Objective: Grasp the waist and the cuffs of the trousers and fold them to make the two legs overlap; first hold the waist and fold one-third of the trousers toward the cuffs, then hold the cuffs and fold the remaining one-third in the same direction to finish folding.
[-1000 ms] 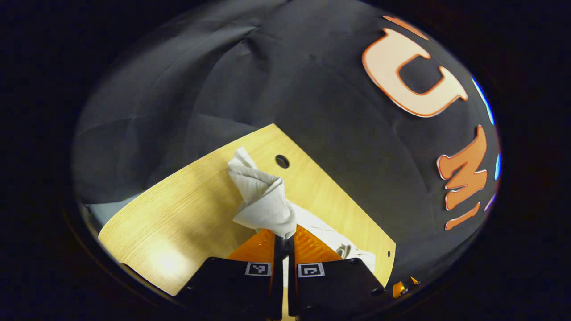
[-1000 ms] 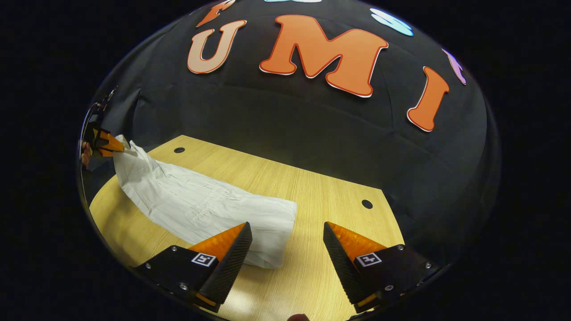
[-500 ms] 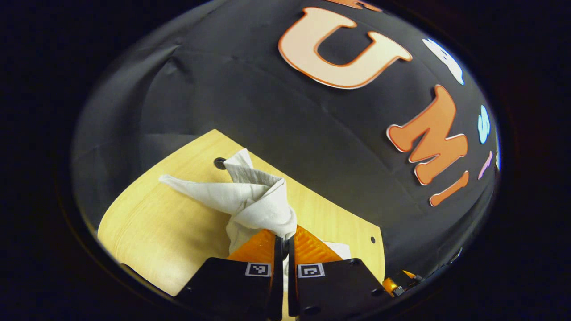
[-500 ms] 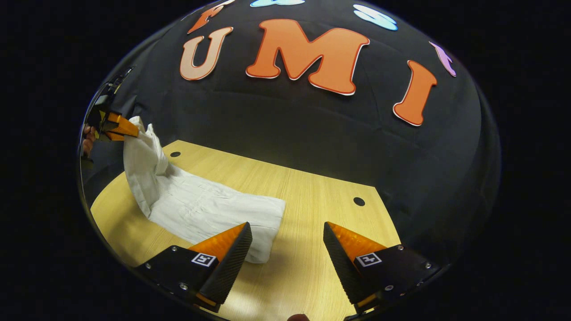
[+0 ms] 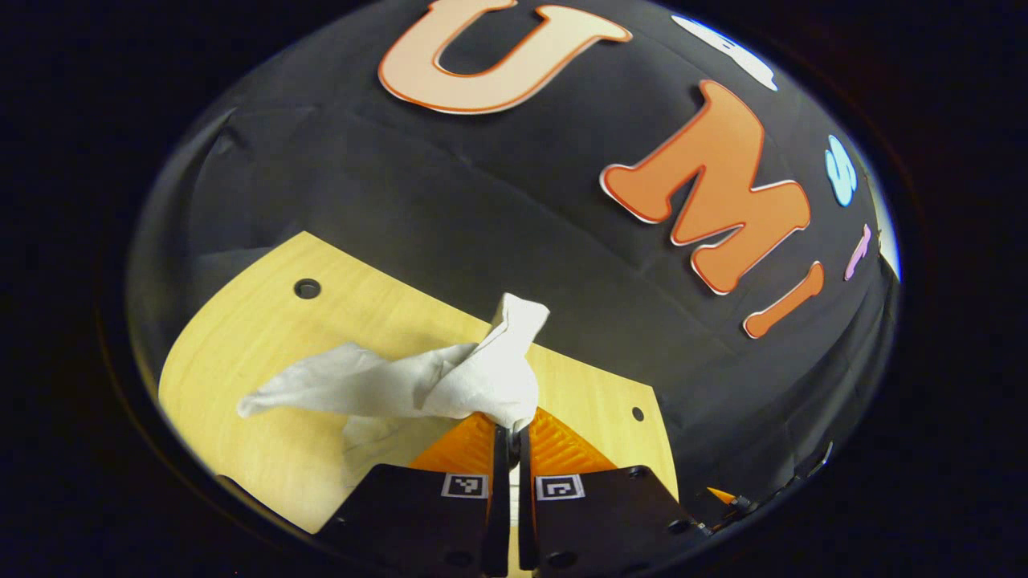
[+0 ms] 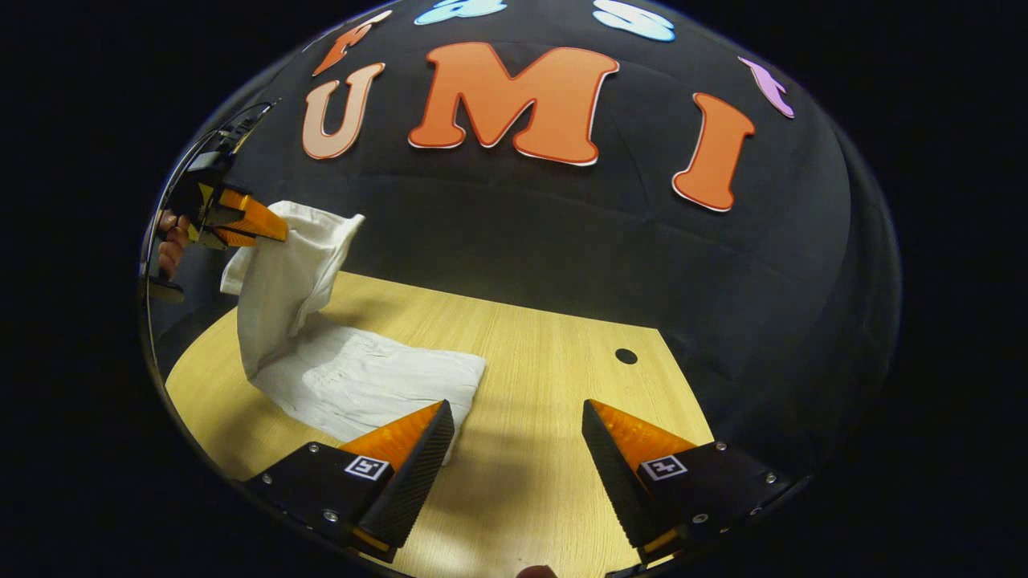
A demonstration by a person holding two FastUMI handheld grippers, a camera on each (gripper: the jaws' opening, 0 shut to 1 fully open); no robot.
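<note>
Left gripper (image 5: 511,433) is pressed together, pinching a bunched end of the white trousers (image 6: 353,385); whether that end is waist or cuffs can't be told. In the right gripper view that gripper (image 6: 265,229) holds the end lifted off the table (image 6: 546,385) at the far left, with a hand (image 6: 165,245) behind it. The cloth hangs down from the pinch in a curl, and the rest lies flat on the wood. Right gripper (image 6: 518,433) is spread wide and holds nothing, hovering low over the table with the near edge of the trousers just beside its left finger (image 6: 409,457).

Risks, judged from this:
- The pinch takes only a small wad of cloth at one spot, so the lifted end sags and twists. It is likely to land crooked, not as a clean third.
- Nothing pins the flat part. A pull across could drag the whole garment along the wood instead of folding it.
- If the two legs are not both in the pinch, one may drop and the layers will come apart.
- Letting go too high would let the flap flop back or bunch up.
</note>
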